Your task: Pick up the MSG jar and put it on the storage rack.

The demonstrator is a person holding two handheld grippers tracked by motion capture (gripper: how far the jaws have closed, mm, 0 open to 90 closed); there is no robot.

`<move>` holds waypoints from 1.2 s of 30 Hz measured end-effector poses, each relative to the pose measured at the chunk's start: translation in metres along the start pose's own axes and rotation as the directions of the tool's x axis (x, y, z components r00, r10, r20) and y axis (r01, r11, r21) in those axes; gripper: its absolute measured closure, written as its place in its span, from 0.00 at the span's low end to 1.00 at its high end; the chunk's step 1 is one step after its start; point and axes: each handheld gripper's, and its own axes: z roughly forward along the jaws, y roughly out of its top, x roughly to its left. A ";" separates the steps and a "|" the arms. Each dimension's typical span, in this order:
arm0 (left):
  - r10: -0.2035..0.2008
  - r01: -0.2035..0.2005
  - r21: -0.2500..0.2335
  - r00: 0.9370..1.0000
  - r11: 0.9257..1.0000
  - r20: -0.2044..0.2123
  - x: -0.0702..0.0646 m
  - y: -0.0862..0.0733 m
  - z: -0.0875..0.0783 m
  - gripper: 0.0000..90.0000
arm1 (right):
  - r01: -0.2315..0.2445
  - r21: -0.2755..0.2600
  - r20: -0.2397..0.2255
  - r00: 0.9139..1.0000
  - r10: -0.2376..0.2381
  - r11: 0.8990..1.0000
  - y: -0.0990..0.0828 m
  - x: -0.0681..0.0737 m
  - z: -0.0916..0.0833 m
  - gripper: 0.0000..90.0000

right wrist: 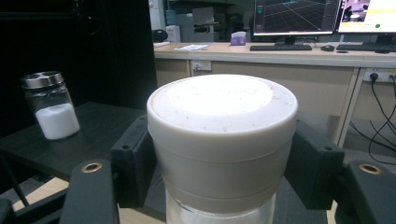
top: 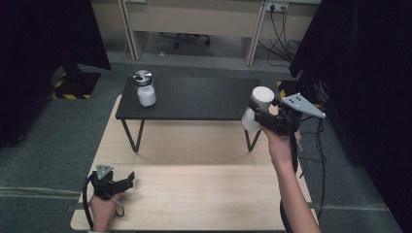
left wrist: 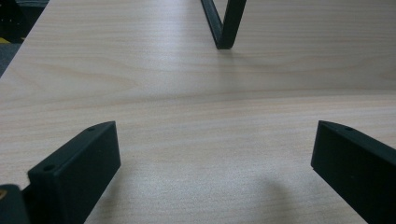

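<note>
High view: right claw (top: 258, 116) clamped on white-capped jar (top: 257, 109), upright, at the right end of the dark worktop (top: 194, 99), well apart from the steel-lidded jar (top: 145, 88) at its left end. Left gripper view: left claw (left wrist: 212, 163) spread, empty, over the pale worktop (left wrist: 187, 93). Right gripper view: jaws squeeze the cap (right wrist: 222, 135).

Lower body of the white-lidded jar (right wrist: 223, 140) cut off by the bottom edge of the right gripper view, contents below the lid unreadable; in the high view, middle right, its body partly covered by the right gripper (top: 272, 119). Left gripper (left wrist: 210, 172) jaws clipped at the lower corners of the left gripper view, black table leg (left wrist: 223, 23) clipped at the top edge. Lid holes of the salt shaker (top: 145, 88), upper left of the high view, too small to make out.
</note>
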 end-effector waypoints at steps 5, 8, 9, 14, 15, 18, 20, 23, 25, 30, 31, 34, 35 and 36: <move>-0.002 0.002 0.000 1.000 1.000 -0.001 0.000 0.000 0.000 0.00 | 0.005 0.004 0.007 1.000 -0.005 1.000 0.005 -0.001 0.009 0.38; -0.001 0.001 0.001 1.000 1.000 -0.001 0.000 0.000 0.000 0.00 | 0.012 0.006 0.012 1.000 -0.012 1.000 0.008 -0.002 0.015 0.38; -0.002 0.002 0.001 1.000 1.000 -0.001 0.000 0.000 0.000 0.00 | 0.011 0.005 0.013 1.000 -0.011 1.000 0.008 -0.003 0.016 0.38; -0.001 0.001 0.001 1.000 1.000 -0.002 0.000 0.000 0.000 0.00 | 0.008 0.004 0.015 1.000 -0.008 1.000 0.010 -0.005 0.026 0.38; -0.001 0.001 0.001 1.000 1.000 -0.002 0.000 0.000 0.000 0.00 | 0.003 0.005 0.015 1.000 -0.003 1.000 0.010 -0.006 0.028 0.38; 0.000 0.000 0.002 1.000 1.000 -0.001 0.000 0.000 0.000 0.00 | -0.003 0.006 0.019 1.000 0.003 1.000 0.009 -0.007 0.034 0.38; 0.001 -0.001 0.001 1.000 1.000 -0.001 0.000 0.000 0.000 0.00 | -0.003 0.005 0.023 1.000 0.003 1.000 0.009 -0.007 0.038 0.38; 0.000 0.000 0.001 1.000 1.000 -0.001 0.000 0.000 0.000 0.00 | -0.004 0.007 0.028 1.000 0.004 1.000 0.010 -0.008 0.042 0.38; 0.000 0.000 0.001 1.000 1.000 0.000 0.000 0.000 0.000 0.01 | -0.003 0.008 0.032 0.999 0.003 1.000 0.009 -0.008 0.045 0.38; 0.000 0.000 0.000 1.000 1.000 0.000 0.000 0.000 0.000 0.00 | -0.001 0.010 0.043 0.999 0.000 1.000 0.010 -0.010 0.052 0.38; 0.000 0.000 0.000 1.000 1.000 -0.001 0.000 0.000 0.000 0.01 | -0.001 0.010 0.046 0.999 0.001 1.000 0.010 -0.010 0.053 0.38; -0.001 0.001 0.000 1.000 1.000 0.000 0.000 0.000 0.000 0.01 | -0.005 0.010 0.052 0.999 0.004 1.000 0.010 -0.011 0.057 0.38; -0.001 0.001 0.000 1.000 1.000 -0.001 0.000 0.000 0.000 0.01 | -0.004 0.008 0.054 0.999 0.004 1.000 0.010 -0.012 0.058 0.38; -0.001 0.001 0.000 1.000 1.000 0.000 0.000 0.000 0.000 0.01 | -0.004 0.008 0.057 0.998 0.004 1.000 0.011 -0.012 0.060 0.38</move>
